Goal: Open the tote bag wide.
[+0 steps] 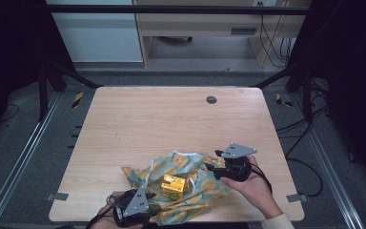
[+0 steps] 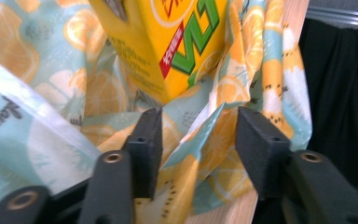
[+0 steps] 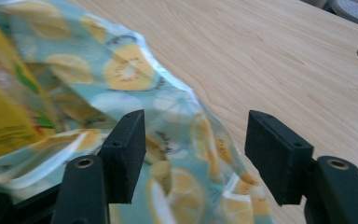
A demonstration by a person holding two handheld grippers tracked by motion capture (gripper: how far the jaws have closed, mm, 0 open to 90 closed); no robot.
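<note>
A teal cloth bag printed with lemon slices lies crumpled near the table's front edge. A yellow drink carton rests in its middle. My left gripper is at the bag's front left, open, with a fold of the bag between its jaws and the carton just beyond. My right gripper is at the bag's right side, open, its jaws straddling the bag's edge. The carton shows blurred at the left of the right gripper view.
The light wooden table has a round grey cable hole near its far edge. A person's hands hold both grippers from the front edge. Black frame posts and cables stand around the table.
</note>
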